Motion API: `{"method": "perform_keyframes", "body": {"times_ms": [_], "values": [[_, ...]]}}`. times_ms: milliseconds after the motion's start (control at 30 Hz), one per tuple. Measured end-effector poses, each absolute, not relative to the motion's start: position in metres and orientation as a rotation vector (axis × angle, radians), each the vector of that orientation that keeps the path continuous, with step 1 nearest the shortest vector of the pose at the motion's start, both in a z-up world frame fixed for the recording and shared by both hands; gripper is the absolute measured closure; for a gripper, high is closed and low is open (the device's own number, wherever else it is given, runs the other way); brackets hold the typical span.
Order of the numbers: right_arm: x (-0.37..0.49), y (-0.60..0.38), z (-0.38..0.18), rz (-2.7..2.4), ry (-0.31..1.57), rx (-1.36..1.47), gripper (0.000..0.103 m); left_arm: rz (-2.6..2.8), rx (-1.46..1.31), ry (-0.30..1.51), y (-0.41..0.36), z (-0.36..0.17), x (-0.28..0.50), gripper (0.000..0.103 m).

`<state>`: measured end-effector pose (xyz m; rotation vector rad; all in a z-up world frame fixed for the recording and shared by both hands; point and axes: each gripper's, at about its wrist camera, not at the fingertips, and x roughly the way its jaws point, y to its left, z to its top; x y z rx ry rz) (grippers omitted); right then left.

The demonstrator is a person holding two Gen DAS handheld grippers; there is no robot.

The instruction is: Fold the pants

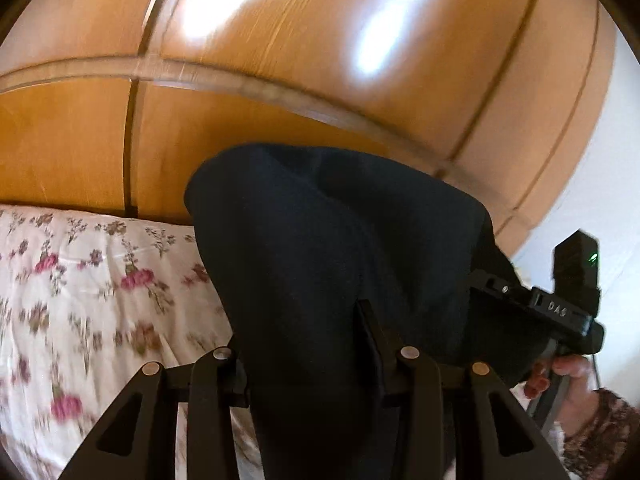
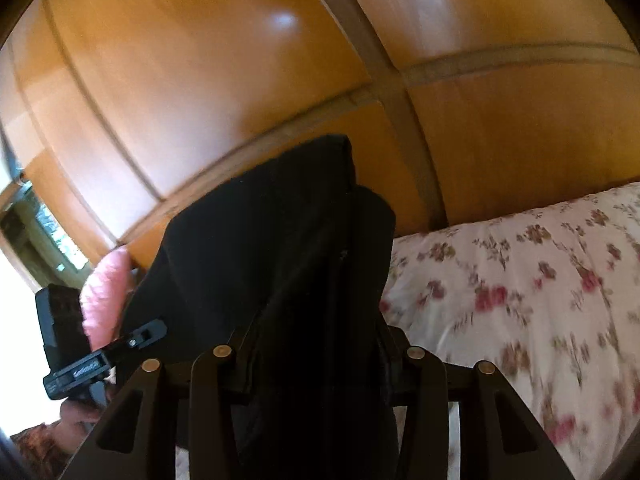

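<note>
Dark navy pants (image 1: 328,248) hang bunched between both grippers, lifted above the bed. My left gripper (image 1: 312,344) is shut on the fabric, which drapes over and hides its fingertips. My right gripper (image 2: 316,344) is likewise shut on the pants (image 2: 280,240), with cloth falling down between the fingers. In the left wrist view the right gripper's body (image 1: 560,312) shows at the right edge, held by a hand. In the right wrist view the left gripper's body (image 2: 80,352) shows at the left edge.
A floral white bedspread (image 1: 80,300) lies below; it also shows in the right wrist view (image 2: 540,280). A wooden wardrobe (image 1: 280,60) stands behind the bed. A pink pillow (image 2: 106,292) lies at the left. A window (image 2: 40,232) is at the far left.
</note>
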<state>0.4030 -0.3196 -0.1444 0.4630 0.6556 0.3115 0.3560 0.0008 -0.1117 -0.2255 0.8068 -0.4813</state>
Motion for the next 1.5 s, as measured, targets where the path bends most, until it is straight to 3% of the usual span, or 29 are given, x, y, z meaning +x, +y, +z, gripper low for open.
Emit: {"method": "perform_keyframes", "body": {"times_ms": [67,167,300,533,800,900,1500], "values": [[0.42,-0.317,-0.16,0.242,0.689,0.429,0.056,-0.456,-0.19,0.846,-0.003,-0.13,0.372,0.058],[0.423,-0.309,-0.181,0.16,0.642,0.314,0.042,-0.478,-0.158,0.755,0.001,-0.146,0.365,0.051],[0.423,-0.319,-0.192,0.14,0.625,0.371,0.027,-0.517,-0.266,0.773,0.019,-0.155,0.367,0.046],[0.399,-0.302,-0.178,-0.025,0.543,0.234,0.016,-0.397,-0.137,0.677,0.01,-0.135,0.337,0.044],[0.349,-0.278,-0.152,-0.237,0.409,0.06,0.007,-0.163,0.006,0.451,-0.001,-0.109,0.253,0.039],[0.328,-0.277,-0.147,-0.265,0.413,0.058,0.005,-0.175,0.051,0.396,-0.016,-0.101,0.223,0.032],[0.18,-0.201,-0.152,-0.07,0.411,0.094,0.001,-0.127,-0.077,0.462,-0.023,-0.101,0.118,0.031]]}}
